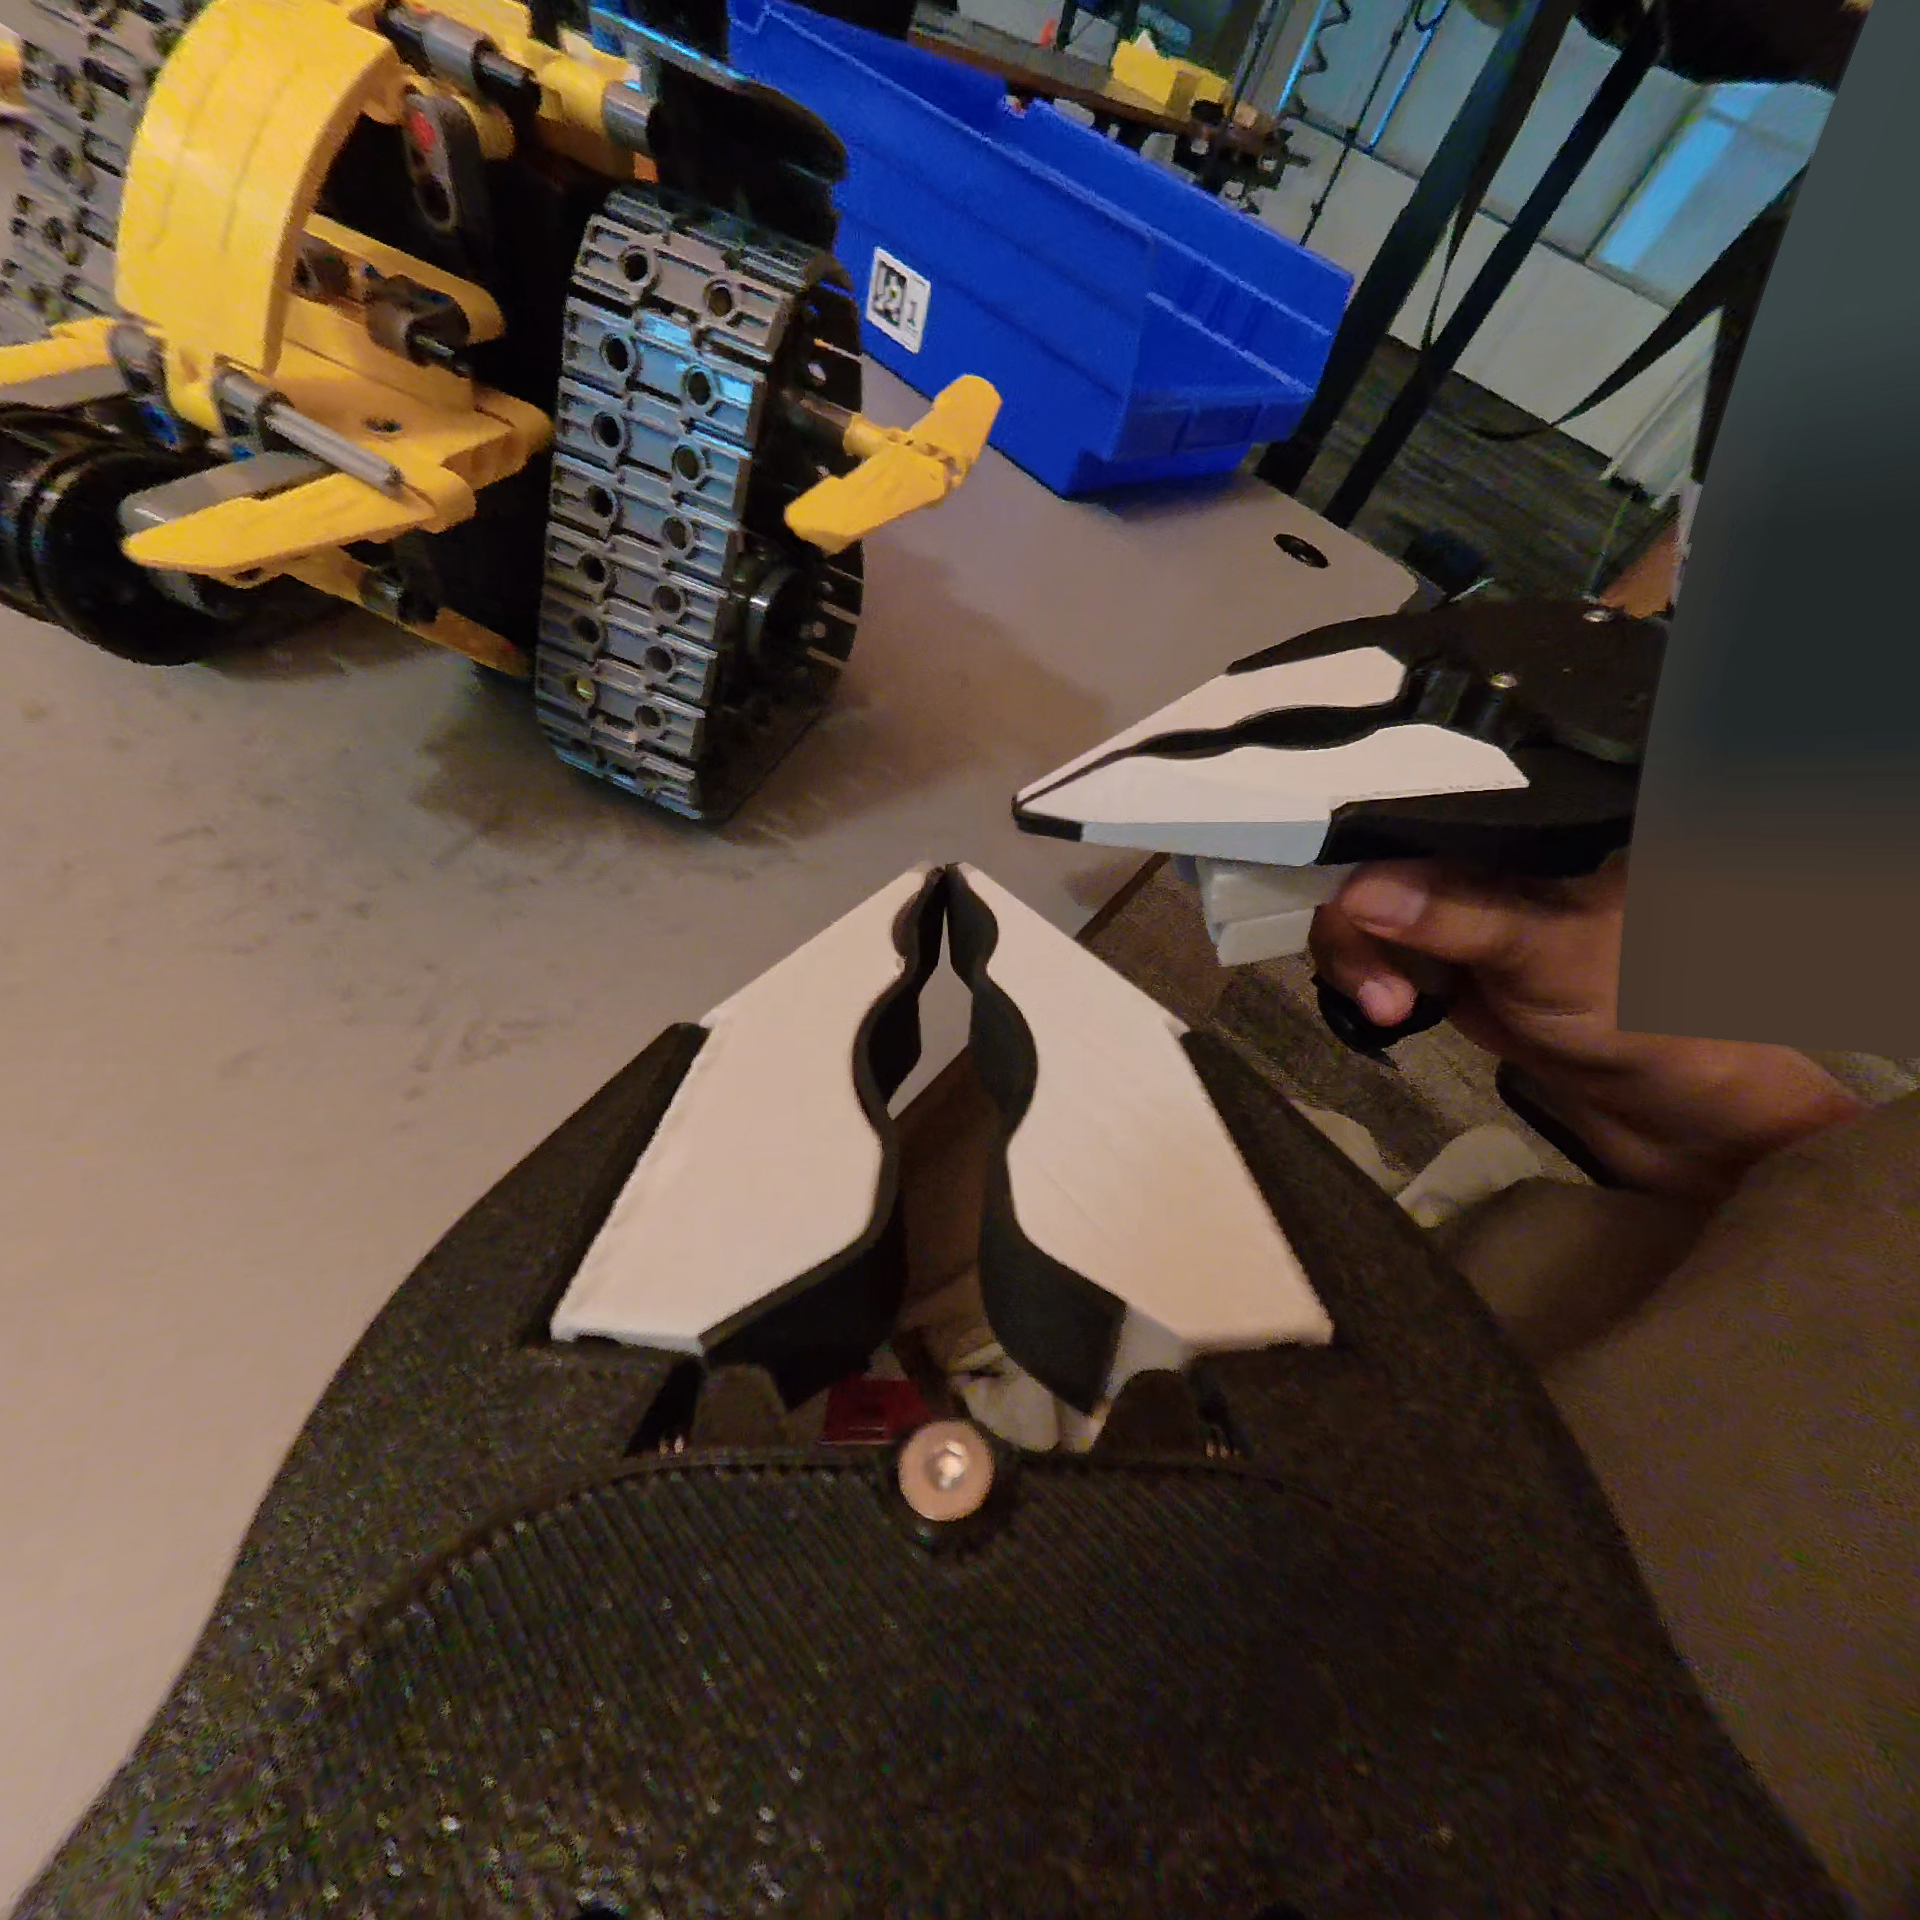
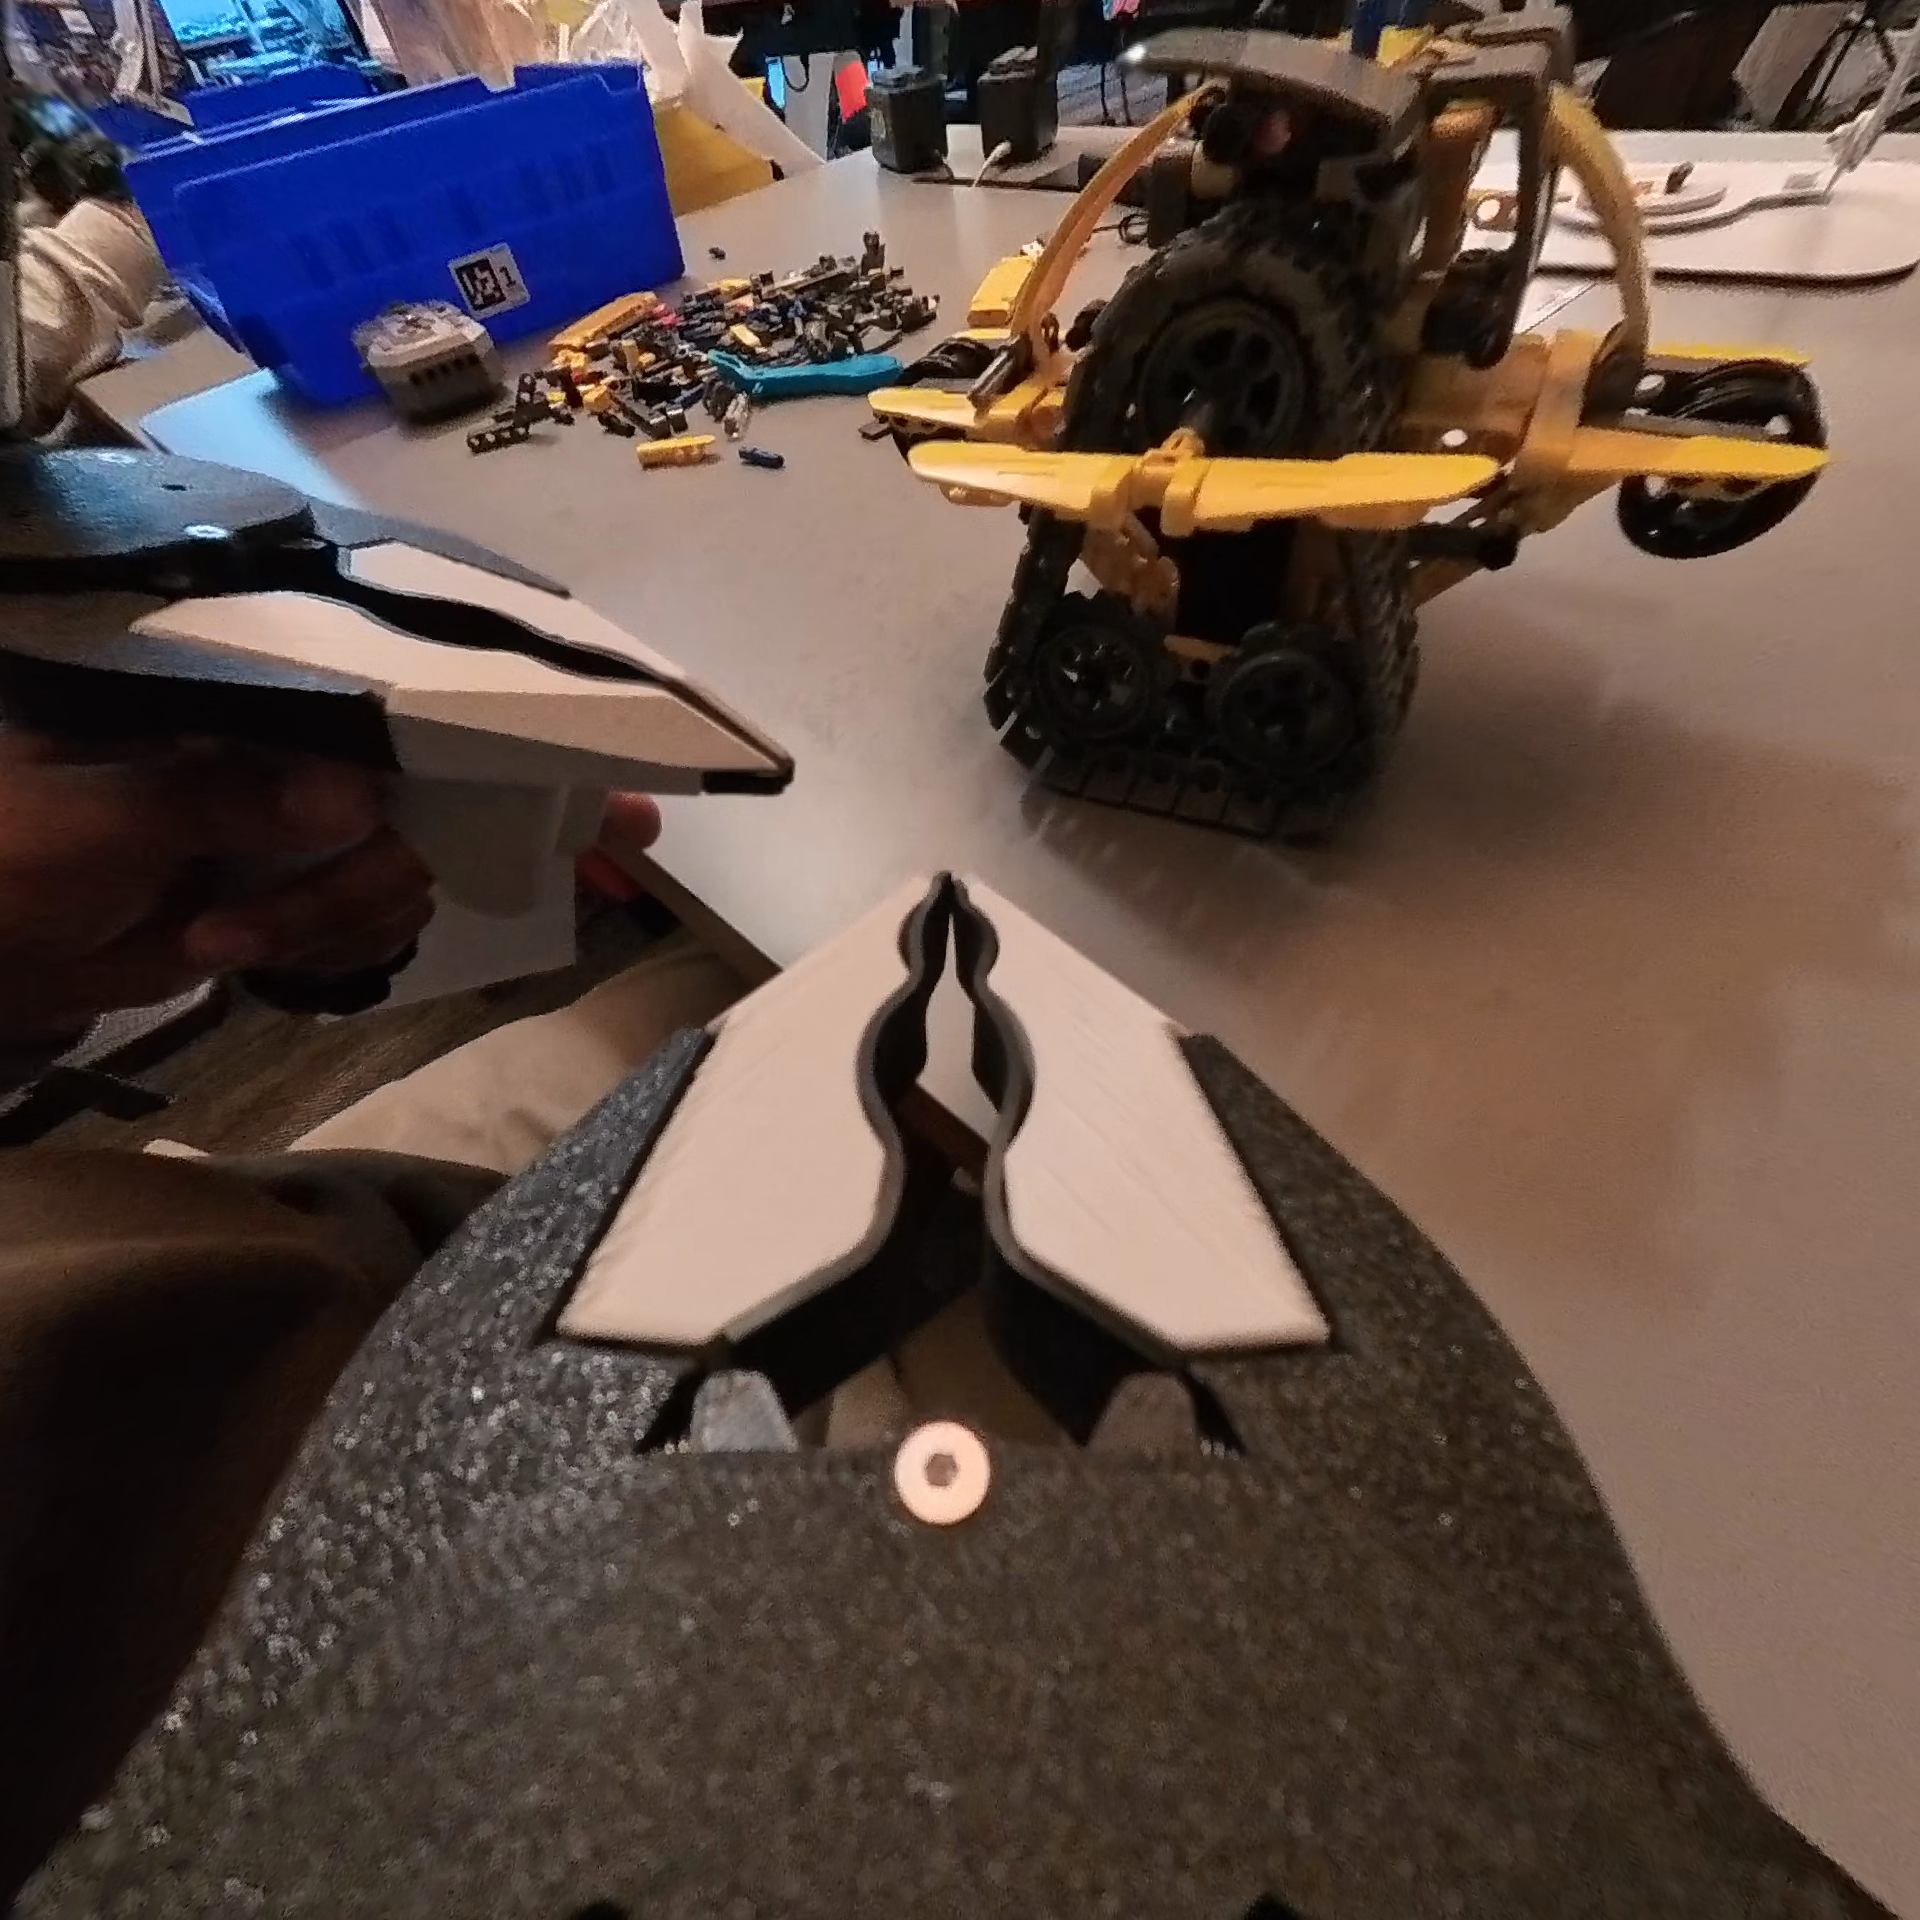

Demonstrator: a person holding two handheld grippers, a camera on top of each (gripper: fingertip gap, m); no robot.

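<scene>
The left gripper (image 1: 945, 878) sits at centre frame of its own view with its white fingers (image 1: 769, 1132) pressed together at the tips, nothing between them, above the near edge of the grey table (image 1: 312, 935). The right gripper (image 2: 948, 885) is likewise closed and empty, low at centre of its view; it also shows at right of the left view, held by a hand (image 1: 1475, 966). The two grippers are near each other, not touching. A yellow and black model (image 2: 1278, 499), with tracks and wheels, stands on the table in the upper right of the right view, apart from both grippers. A heap of loose parts (image 2: 727, 353) lies upper centre, beside a grey block (image 2: 424, 358) and a blue bin (image 2: 416, 197) in the upper left
</scene>
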